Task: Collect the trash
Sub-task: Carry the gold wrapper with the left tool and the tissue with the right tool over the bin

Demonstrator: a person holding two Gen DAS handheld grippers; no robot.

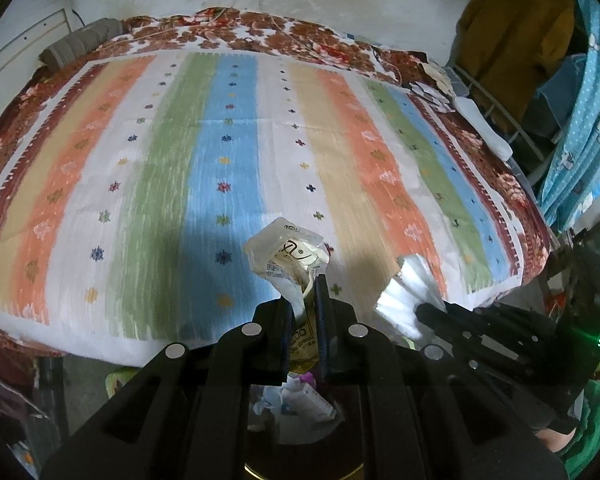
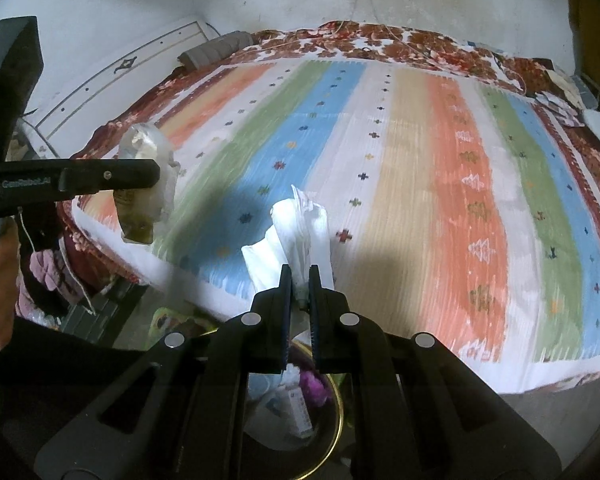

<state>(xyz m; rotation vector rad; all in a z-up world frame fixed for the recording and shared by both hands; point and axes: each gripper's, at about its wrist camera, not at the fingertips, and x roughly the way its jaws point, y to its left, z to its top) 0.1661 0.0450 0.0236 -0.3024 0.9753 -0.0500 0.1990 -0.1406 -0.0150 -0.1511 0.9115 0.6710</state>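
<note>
My left gripper [image 1: 305, 280] is shut on a crumpled cream plastic wrapper [image 1: 286, 256] with printed text, held above the near edge of the bed. It also shows in the right wrist view [image 2: 148, 184], hanging from the left gripper [image 2: 156, 172]. My right gripper [image 2: 300, 276] is shut on a crumpled white tissue [image 2: 300, 232], also seen in the left wrist view [image 1: 404, 296]. Below both grippers stands a round trash bin with a gold rim [image 2: 338, 420] holding several pieces of trash [image 1: 300, 400].
A striped multicoloured bedspread [image 1: 236, 152] covers the bed, over a red floral blanket [image 1: 260, 28]. A grey rolled pillow [image 1: 80, 42] lies at the far left. Clothes and a metal rack [image 1: 540, 100] stand at the right. A white wall is behind.
</note>
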